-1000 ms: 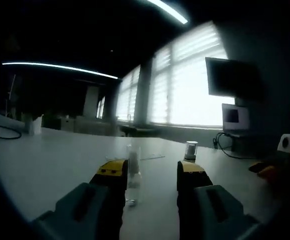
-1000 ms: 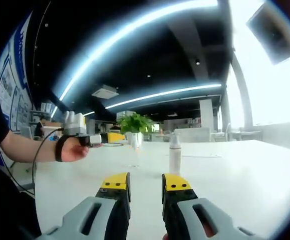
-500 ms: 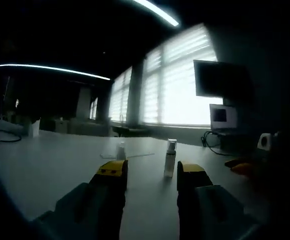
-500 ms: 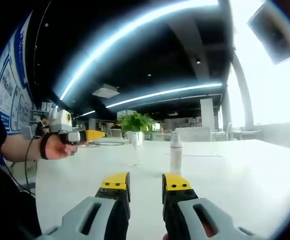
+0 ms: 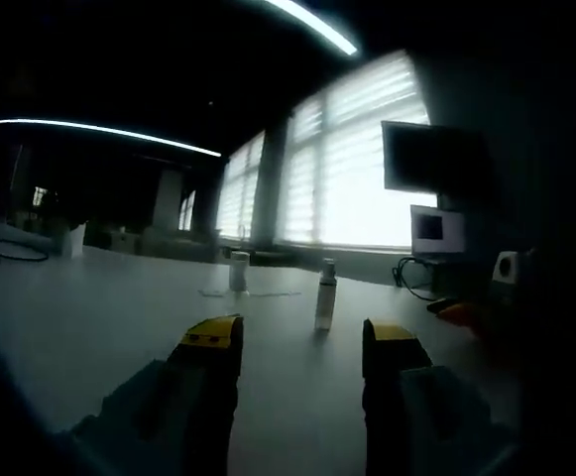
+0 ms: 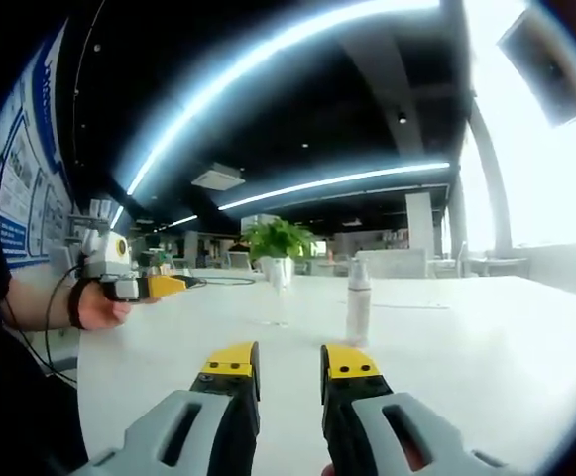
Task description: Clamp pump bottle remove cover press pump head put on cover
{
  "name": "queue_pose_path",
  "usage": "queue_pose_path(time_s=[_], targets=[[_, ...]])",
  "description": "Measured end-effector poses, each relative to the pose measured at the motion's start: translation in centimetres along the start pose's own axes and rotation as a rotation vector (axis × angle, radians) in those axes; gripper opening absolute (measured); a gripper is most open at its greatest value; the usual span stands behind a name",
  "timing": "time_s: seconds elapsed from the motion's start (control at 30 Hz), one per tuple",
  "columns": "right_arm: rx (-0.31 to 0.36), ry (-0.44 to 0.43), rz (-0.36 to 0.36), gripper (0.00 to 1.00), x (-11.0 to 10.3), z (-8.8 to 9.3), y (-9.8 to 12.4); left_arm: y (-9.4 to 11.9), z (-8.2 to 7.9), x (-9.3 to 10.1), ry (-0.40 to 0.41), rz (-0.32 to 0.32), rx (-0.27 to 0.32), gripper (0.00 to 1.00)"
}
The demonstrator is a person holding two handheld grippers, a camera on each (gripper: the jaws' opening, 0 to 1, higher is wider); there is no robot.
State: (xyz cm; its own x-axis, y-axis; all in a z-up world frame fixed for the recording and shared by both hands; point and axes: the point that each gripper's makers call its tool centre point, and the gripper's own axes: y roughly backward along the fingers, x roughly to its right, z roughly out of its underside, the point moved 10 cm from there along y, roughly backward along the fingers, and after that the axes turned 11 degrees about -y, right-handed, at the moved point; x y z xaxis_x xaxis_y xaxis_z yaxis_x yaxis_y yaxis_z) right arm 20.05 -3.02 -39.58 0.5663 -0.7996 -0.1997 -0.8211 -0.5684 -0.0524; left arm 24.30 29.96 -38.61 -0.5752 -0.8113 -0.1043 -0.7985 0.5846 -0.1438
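One pump bottle (image 6: 358, 305) upright on table (image 6: 486, 347), ahead of my jaws, untouched | left gripper (image 5: 304, 340) spread, right gripper (image 6: 289, 365) nearly together, both empty | likely light, tippy, slick plastic: clamp mid-body.

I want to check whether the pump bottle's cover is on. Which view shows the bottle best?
The right gripper view: the pump bottle stands well lit on the white table, beyond the right gripper. The left gripper view shows the same bottle small, dim and backlit. In both, the top is too small to judge.
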Motion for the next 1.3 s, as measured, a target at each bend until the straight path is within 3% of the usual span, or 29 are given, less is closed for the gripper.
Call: queue_pose_path(time_s=[0.17,0.3,0.47,0.63,0.9,1.3], targets=[[0.005,0.002,-0.002,0.21,0.0,-0.1,0.2,0.3,0.1,0.3,-0.014,0.028,-0.005,0.42],[0.005,0.001,-0.002,0.21,0.1,-0.1,0.2,0.7,0.2,0.6,0.007,0.034,-0.001,0.32],[-0.001,-0.005,-0.010,0.22,0.0,-0.1,0.2,1.3,0.1,0.7,0.066,0.028,0.020,0.32],[-0.005,-0.003,-0.011,0.22,0.0,0.0,0.2,1.1,0.3,1.6,0.006,0.058,-0.010,0.32],[0.010,-0.036,-0.006,0.22,0.5,-0.1,0.2,1.2,0.2,1.9,0.002,0.067,-0.011,0.31],[0.008,-0.018,0.003,0.21,0.1,0.0,0.1,1.2,0.2,1.7,0.005,0.078,-0.023,0.29]])
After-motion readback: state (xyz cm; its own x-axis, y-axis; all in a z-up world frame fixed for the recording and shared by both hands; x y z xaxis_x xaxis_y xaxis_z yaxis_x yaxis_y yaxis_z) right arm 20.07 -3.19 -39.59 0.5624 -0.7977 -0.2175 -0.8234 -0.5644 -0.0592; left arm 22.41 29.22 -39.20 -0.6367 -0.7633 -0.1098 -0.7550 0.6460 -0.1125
